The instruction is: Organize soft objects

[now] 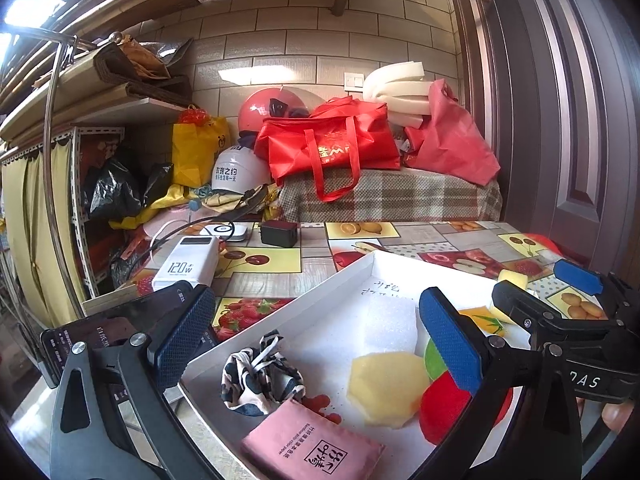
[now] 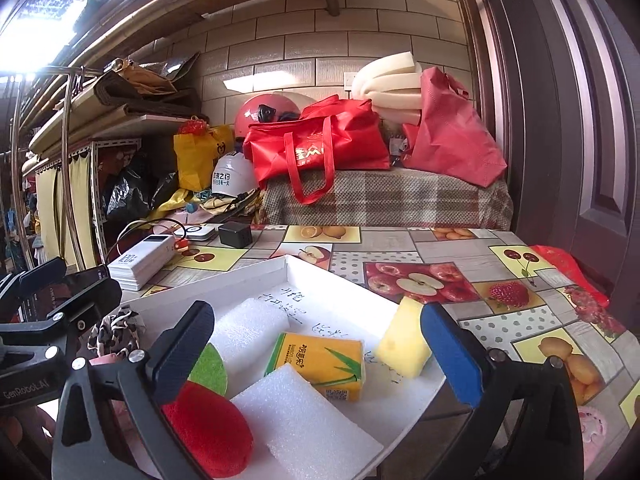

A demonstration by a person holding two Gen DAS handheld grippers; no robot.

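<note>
Hovering with both pairs of tongs spread apart and empty over a white tray (image 1: 352,268) of soft things

Left gripper (image 1: 316,332) and right gripper (image 2: 320,350) hang side by side above the near part of the tray, which sits on a fruit-print tablecloth (image 2: 400,240). Gathered inside, likely to keep soft items in one place: a patterned pouch (image 1: 260,372) and pink tissue pack (image 1: 312,444) at the near left, a yellow sponge (image 1: 384,388), red sponge (image 2: 208,432), green sponge (image 2: 210,368), white foam blocks (image 2: 304,428) and an orange tissue pack (image 2: 320,364). A yellow wedge sponge (image 2: 400,348) rests at the tray's right edge. A white power bank (image 1: 186,264) lies outside, far left
</note>
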